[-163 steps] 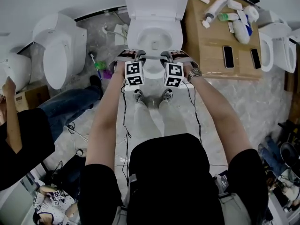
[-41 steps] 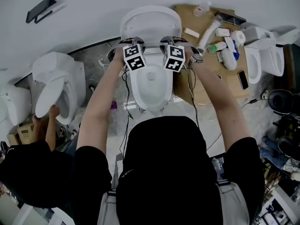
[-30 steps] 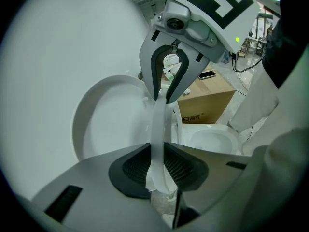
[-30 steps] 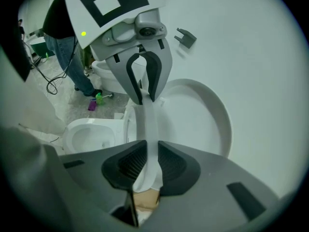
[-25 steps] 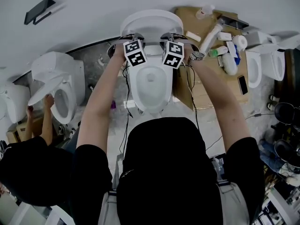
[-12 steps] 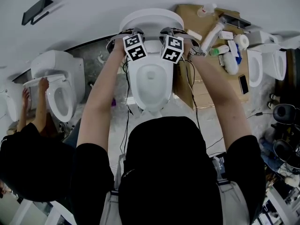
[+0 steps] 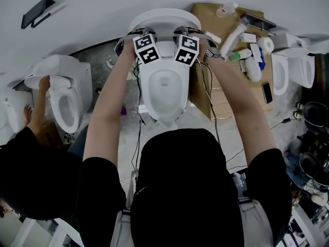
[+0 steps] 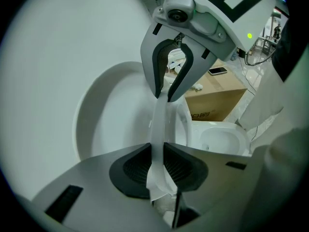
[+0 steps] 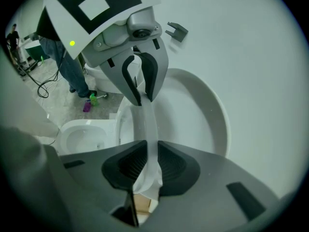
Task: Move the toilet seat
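Note:
The white toilet seat stands raised on edge over the bowl, close in front of the upright lid. My left gripper is shut on the seat's thin rim, which runs between its dark pads. My right gripper is shut on the same rim a little further along. Each gripper shows in the other's view, clamped on the rim: the right gripper and the left gripper. In the head view both marker cubes sit side by side at the top of the bowl.
A second toilet stands at the left, with another person's hand on its lid. A cardboard box with bottles and a phone sits right of the bowl. A third toilet is at far right. Cables trail on the floor.
Both grippers have carried the seat a little further back toward the lid and wall. At the left, the other person has swung the neighbouring toilet's lid upward.

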The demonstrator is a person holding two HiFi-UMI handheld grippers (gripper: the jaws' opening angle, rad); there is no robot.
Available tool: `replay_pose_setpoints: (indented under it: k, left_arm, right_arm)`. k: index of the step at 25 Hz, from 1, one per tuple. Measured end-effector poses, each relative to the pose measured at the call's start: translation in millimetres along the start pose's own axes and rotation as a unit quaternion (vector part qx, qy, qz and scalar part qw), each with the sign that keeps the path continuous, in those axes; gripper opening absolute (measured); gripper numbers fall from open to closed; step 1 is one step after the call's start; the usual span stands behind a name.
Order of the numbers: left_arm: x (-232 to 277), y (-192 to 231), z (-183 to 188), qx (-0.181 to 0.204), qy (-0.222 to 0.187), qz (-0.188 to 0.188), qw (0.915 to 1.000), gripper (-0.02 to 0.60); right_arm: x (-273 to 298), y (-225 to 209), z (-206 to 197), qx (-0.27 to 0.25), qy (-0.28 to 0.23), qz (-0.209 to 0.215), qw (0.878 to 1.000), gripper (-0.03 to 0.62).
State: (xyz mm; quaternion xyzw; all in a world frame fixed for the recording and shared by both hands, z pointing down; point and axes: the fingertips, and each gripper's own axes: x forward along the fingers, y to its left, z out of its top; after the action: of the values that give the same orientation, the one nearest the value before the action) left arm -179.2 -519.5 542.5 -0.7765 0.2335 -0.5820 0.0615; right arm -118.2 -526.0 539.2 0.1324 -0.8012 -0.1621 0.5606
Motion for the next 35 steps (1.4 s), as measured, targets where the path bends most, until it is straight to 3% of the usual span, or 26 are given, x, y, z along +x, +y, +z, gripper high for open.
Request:
replay_pose_setpoints:
  k: [15, 23, 25, 27, 31, 35]
  left_arm:
    - [5, 6, -1, -0.009, -0.004, 0.003, 0.9999, 0.08]
    - [3, -2, -2, 0.0, -0.003, -0.029, 0.9996, 0.091]
    - [3, -9, -1, 0.004, -0.003, -0.034, 0.9994, 0.134]
    - [0, -13, 1, 0.002, -0.01, -0.029, 0.9995, 0.184]
    - [-7, -9, 5, -0.037, -0.038, -0.002, 0.9986, 0.213]
    - [-26, 1, 5, -0.096, -0.085, 0.05, 0.9905, 0.215]
  right_arm:
    - [0, -5, 3, 0.005, -0.013, 0.008, 1.0, 0.077]
    - [-1, 0, 1, 0.006, -0.02, 0.005, 1.0, 0.083]
    - [1, 8, -3, 0.009, -0.012, 0.014, 1.0, 0.168]
    - [0, 15, -5, 0.021, -0.011, 0.027, 0.999, 0.196]
    - [-13, 10, -4, 0.048, -0.038, -0.004, 0.998, 0.212]
    - [-27, 6, -1, 0.091, -0.06, -0.035, 0.993, 0.212]
